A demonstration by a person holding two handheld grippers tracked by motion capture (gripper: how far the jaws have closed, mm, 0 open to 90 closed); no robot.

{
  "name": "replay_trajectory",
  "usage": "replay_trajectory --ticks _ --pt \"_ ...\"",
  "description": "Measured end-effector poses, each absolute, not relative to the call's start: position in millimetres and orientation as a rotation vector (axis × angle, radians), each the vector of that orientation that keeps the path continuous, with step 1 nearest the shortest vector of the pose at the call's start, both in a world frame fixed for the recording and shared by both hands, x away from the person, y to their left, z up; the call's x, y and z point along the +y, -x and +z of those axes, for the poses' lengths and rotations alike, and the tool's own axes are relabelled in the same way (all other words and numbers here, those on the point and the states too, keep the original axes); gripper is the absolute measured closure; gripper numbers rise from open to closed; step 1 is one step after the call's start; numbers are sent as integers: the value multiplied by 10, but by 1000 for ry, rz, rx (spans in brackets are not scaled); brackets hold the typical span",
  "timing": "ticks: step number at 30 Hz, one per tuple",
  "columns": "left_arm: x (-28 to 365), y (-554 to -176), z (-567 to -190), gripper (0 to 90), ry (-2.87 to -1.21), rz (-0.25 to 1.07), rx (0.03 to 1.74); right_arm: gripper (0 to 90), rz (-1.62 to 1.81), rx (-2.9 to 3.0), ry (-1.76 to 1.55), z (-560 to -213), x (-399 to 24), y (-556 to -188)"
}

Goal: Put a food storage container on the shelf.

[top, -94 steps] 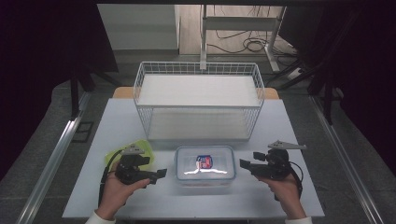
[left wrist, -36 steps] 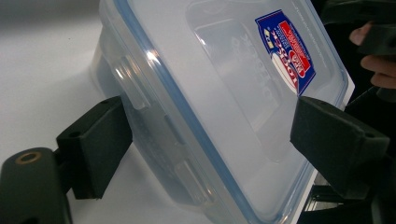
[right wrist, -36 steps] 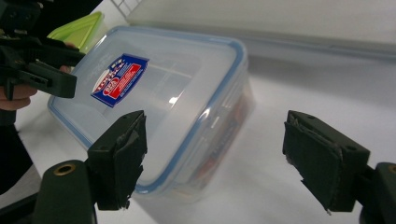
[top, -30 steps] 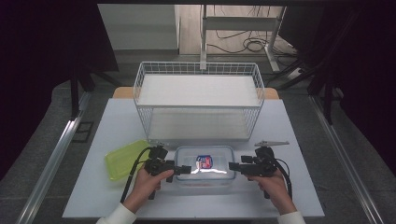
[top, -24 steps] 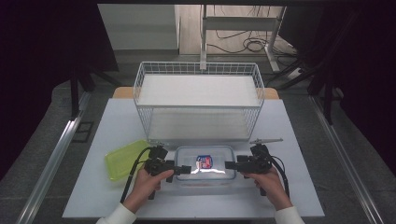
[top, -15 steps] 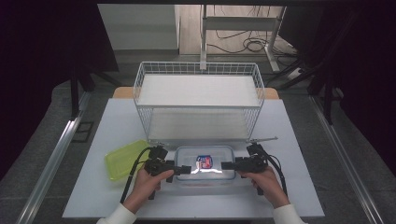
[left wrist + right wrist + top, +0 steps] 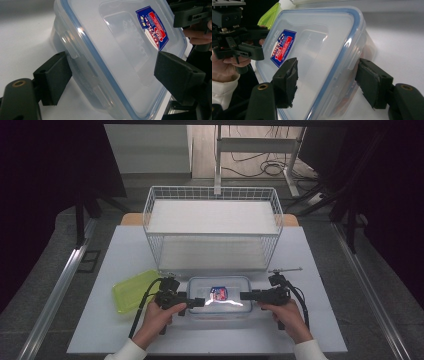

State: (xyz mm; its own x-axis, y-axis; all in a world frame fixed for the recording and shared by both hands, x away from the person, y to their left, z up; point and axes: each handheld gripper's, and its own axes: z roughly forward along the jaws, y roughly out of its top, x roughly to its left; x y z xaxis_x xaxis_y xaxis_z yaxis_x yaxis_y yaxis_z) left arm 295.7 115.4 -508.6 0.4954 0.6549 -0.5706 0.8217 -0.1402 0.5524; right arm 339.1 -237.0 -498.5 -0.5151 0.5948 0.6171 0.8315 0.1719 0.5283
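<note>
At the left of the white table (image 7: 320,320) lies a lime-green plastic lid (image 7: 131,290), flat and untouched, just beside the left hand. The left gripper (image 7: 196,302) has come in from the table's left since three seconds back and has kept its place over the last second; in the left gripper view one of its jaws lies against the side wall under the rim and the other stands over the lid, so it brackets the near-left end of the clear rectangular plastic food container with a blue-sealed lid and a red-and-blue sticker (image 7: 219,296), though I cannot tell whether the pads truly press. That container sits in the middle of the table's near edge, just in front of the white wire basket (image 7: 212,195). The right gripper (image 7: 245,296) has slid inward to the container's right end over the last second, and its jaws have just been closing, with the lid edge and side latch between them; a gap shows at both pads (image 7: 372,82), so they stand part open and not yet clamped. Judging from this, both ends are now straddled, and the right grip wants finishing before any lift or unlatching.
</note>
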Motion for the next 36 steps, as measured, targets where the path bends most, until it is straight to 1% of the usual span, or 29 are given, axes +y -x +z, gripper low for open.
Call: replay_trajectory --ticks 4,11,18,22,26,29,36 --pt "1174 -2925 -5060 185 -1869 -225 1217 391 -1284 -2183 1362 -4968 -2391 -3360" --pt "1238 -2819 -5026 289 -1836 -195 1192 435 -1317 -2224 1323 -4904 -2419 -3259" --pt "1278 -2693 -4973 375 -1843 -153 1152 492 -1363 -2250 1277 -4864 -2473 -3134" --pt "1292 -2641 -4963 399 -1850 -136 1130 496 -1385 -2291 1258 -4846 -2469 -3064" --pt "1349 -2619 -4986 441 -1823 -159 1107 505 -1408 -2305 1243 -4843 -2478 -3013" --pt "1363 -2600 -4983 462 -1832 -153 1090 507 -1422 -2305 1235 -4849 -2486 -2995" --pt "1355 -2564 -4991 463 -1820 -136 1093 506 -1440 -2314 1242 -4847 -2475 -2954"
